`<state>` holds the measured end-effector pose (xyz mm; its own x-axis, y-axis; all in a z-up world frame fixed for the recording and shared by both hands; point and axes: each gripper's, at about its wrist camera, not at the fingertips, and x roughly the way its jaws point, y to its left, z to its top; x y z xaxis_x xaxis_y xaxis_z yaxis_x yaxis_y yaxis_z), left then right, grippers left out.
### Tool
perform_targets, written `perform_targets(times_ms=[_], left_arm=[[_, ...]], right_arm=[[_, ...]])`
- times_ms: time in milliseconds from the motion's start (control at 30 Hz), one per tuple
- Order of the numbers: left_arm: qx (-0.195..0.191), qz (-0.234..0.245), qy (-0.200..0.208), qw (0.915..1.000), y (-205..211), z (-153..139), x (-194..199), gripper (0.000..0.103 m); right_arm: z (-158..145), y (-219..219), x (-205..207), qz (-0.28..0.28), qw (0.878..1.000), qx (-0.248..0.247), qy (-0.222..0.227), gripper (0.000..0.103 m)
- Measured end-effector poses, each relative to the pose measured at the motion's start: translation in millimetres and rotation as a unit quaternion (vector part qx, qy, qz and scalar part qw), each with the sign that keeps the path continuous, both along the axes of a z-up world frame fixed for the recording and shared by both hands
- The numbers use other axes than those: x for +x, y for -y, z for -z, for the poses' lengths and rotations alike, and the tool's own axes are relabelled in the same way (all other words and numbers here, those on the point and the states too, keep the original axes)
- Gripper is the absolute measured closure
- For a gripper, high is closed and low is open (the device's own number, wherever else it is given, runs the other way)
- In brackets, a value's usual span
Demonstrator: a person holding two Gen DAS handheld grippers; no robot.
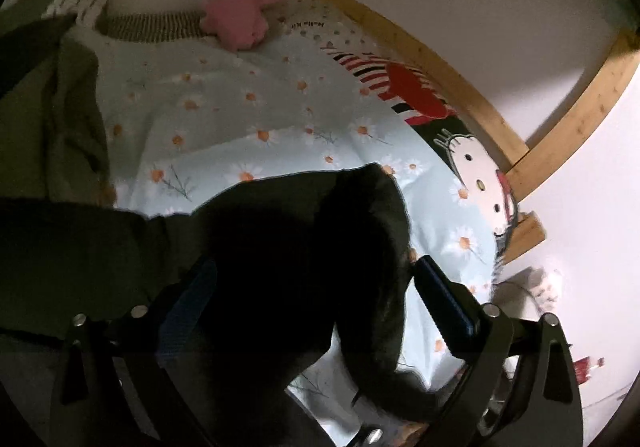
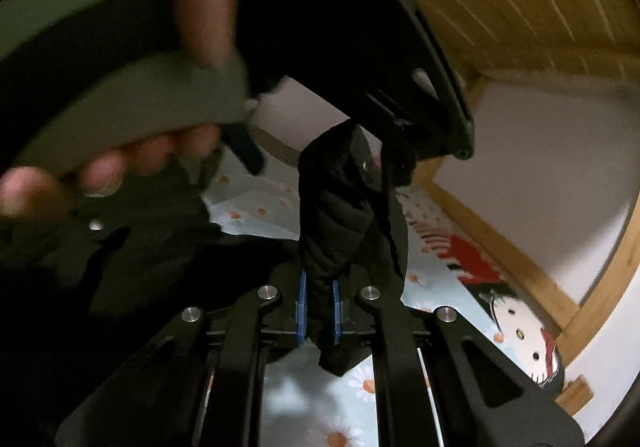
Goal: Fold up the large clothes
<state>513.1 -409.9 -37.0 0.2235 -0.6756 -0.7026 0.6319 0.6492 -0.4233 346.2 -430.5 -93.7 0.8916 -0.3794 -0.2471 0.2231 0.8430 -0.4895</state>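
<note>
A dark olive-black garment (image 1: 280, 231) lies bunched over a pale blue daisy-print bedsheet (image 1: 224, 115). In the left wrist view my left gripper (image 1: 316, 279) is open, its blue-padded fingers (image 1: 440, 299) spread wide around a dark fold of the garment. In the right wrist view my right gripper (image 2: 319, 303) is shut on a bunched strip of the garment (image 2: 340, 215), which rises up from between the blue pads (image 2: 302, 299). The left gripper's body (image 2: 400, 59) and the hand holding it fill the upper part of that view.
A wooden bed rail (image 1: 460, 87) runs along the white wall on the right. A Hello Kitty pillow (image 1: 476, 175) lies by the rail. A pink plush (image 1: 244, 19) and striped fabric (image 1: 156, 27) sit at the far end. More olive cloth (image 1: 68, 115) lies on the left.
</note>
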Motion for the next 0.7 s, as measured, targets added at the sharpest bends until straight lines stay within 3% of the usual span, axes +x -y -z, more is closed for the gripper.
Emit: perform_targets(times_ms=[33,67,167,233,267,333,433,533,600,700], left_arm=[[-0.006,0.002,-0.013,0.9999,-6,2,3,0.070],[-0.001,-0.001,-0.024,0.9997,-10,4,5,0.082],[-0.015,0.004,-0.029,0.9995,-27,1,3,0.084],[-0.025,0.000,-0.021,0.9995,-43,-8,2,0.085],[-0.032,-0.002,-0.022,0.9992,-50,-12,2,0.085],[-0.053,-0.010,-0.025,0.9982,-68,-24,4,0.085],[-0.087,-0.017,-0.025,0.9958,-103,-52,1,0.086],[-0.097,-0.020,-0.001,0.9950,-133,-79,-9,0.086],[-0.103,-0.027,0.015,0.9942,-158,-95,-19,0.086],[-0.111,-0.037,0.032,0.9927,-191,-110,-27,0.086]], right_arm=[[1,-4,-2,-0.003,1.000,-0.003,-0.004,0.093],[2,-9,-4,-0.006,1.000,-0.003,-0.006,0.093],[0,-15,-10,-0.018,1.000,0.012,-0.007,0.088],[-2,-18,-15,-0.037,0.999,0.026,-0.015,0.050],[-2,-22,-22,-0.047,0.999,0.023,-0.002,0.004],[2,-30,-33,-0.055,0.998,0.012,0.037,0.004],[11,-31,-29,-0.004,0.999,0.005,0.039,0.004],[5,-37,-24,0.018,0.998,0.007,0.052,0.004],[-2,-43,-16,0.003,0.999,0.020,0.051,0.004],[-4,-66,3,-0.012,1.000,0.001,0.024,0.008]])
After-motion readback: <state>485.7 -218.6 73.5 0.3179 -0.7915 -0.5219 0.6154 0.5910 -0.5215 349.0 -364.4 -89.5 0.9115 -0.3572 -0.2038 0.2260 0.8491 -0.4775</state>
